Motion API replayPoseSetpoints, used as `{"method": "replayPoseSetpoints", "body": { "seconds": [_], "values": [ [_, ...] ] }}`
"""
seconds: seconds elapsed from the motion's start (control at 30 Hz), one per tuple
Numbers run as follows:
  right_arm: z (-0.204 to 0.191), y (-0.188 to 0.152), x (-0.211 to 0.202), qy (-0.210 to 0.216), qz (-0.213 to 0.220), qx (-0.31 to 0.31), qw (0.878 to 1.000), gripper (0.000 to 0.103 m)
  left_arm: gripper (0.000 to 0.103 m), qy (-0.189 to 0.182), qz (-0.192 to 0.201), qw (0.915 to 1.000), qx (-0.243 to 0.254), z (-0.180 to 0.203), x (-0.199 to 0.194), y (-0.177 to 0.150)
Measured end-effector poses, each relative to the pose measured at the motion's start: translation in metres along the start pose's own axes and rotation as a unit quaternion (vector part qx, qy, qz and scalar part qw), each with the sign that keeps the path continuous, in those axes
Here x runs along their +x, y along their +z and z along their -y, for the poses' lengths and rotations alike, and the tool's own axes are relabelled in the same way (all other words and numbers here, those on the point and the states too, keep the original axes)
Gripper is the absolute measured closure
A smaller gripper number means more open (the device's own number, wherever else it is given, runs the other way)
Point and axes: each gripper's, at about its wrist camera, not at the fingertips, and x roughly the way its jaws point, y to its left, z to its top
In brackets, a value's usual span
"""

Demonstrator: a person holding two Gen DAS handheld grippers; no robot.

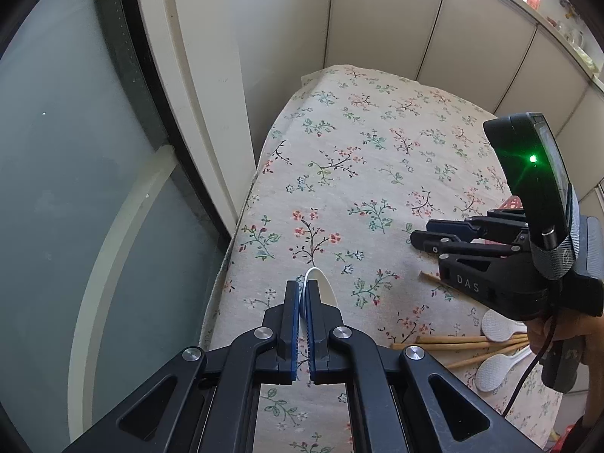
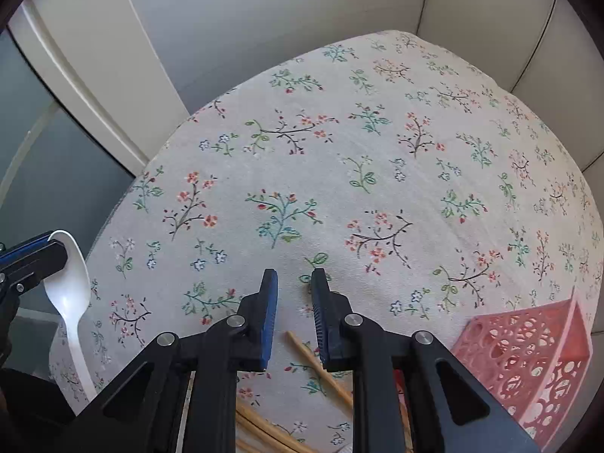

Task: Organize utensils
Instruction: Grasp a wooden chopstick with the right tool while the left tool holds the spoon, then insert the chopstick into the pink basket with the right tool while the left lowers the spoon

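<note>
My left gripper (image 1: pixel 301 287) is shut on a white plastic spoon (image 1: pixel 322 288), held above the floral tablecloth; the right wrist view shows the spoon (image 2: pixel 70 283) hanging bowl-up from the left gripper's fingers (image 2: pixel 34 256). My right gripper (image 2: pixel 294 283) is open and empty, just above a wooden chopstick (image 2: pixel 321 370). In the left wrist view the right gripper (image 1: pixel 426 236) hovers at the right. More chopsticks (image 1: pixel 453 341) and two white spoons (image 1: pixel 498 326) lie on the cloth below it.
A pink perforated basket (image 2: pixel 536 355) stands at the right near the table edge. The tablecloth (image 2: pixel 339 158) covers a table set against beige wall panels. A glass door (image 1: pixel 56 188) is at the left.
</note>
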Motion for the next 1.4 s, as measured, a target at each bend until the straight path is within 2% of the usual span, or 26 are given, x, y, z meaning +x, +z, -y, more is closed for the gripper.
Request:
{"method": "replayPoseSetpoints", "body": {
  "seconds": [0.17, 0.23, 0.27, 0.37, 0.53, 0.67, 0.87, 0.93, 1.03, 1.13, 1.4],
  "values": [
    [0.008, -0.001, 0.023, -0.021, -0.031, 0.001, 0.999, 0.083, 0.100, -0.002, -0.002, 1.0000, 0.000, 0.002, 0.001, 0.001],
    [0.009, -0.001, 0.023, -0.015, -0.011, 0.012, 1.000, 0.083, 0.100, -0.003, -0.003, 1.0000, 0.001, 0.002, 0.001, 0.000],
    [0.009, -0.001, 0.024, -0.014, -0.014, 0.014, 1.000, 0.087, 0.100, -0.004, -0.003, 1.0000, 0.001, 0.002, 0.000, 0.000],
    [0.006, -0.004, 0.020, -0.020, -0.006, 0.011, 1.000, 0.088, 0.100, -0.005, 0.002, 1.0000, -0.001, 0.003, -0.002, 0.002],
    [0.005, -0.027, -0.036, -0.026, 0.061, 0.039, 0.997, 0.088, 0.100, -0.011, 0.030, 0.9995, -0.004, 0.003, -0.017, 0.003],
    [0.002, -0.048, -0.095, -0.042, 0.128, 0.060, 0.989, 0.089, 0.100, -0.024, 0.065, 0.9976, 0.000, 0.011, -0.035, 0.002],
    [0.001, -0.086, -0.189, -0.077, 0.238, 0.113, 0.962, 0.091, 0.100, -0.047, 0.122, 0.9914, 0.004, 0.029, -0.065, 0.000],
    [0.008, -0.103, -0.215, -0.087, 0.272, 0.133, 0.949, 0.092, 0.100, -0.054, 0.143, 0.9883, 0.008, 0.037, -0.076, 0.000],
    [0.020, -0.133, -0.247, -0.080, 0.322, 0.175, 0.927, 0.095, 0.100, -0.063, 0.174, 0.9825, 0.020, 0.052, -0.092, 0.000],
    [0.031, -0.153, -0.272, -0.073, 0.355, 0.200, 0.910, 0.095, 0.100, -0.071, 0.202, 0.9765, 0.023, 0.065, -0.107, 0.003],
    [0.045, -0.173, -0.330, -0.081, 0.414, 0.208, 0.882, 0.095, 0.100, -0.094, 0.277, 0.9557, 0.035, 0.097, -0.144, 0.023]
  ]
}}
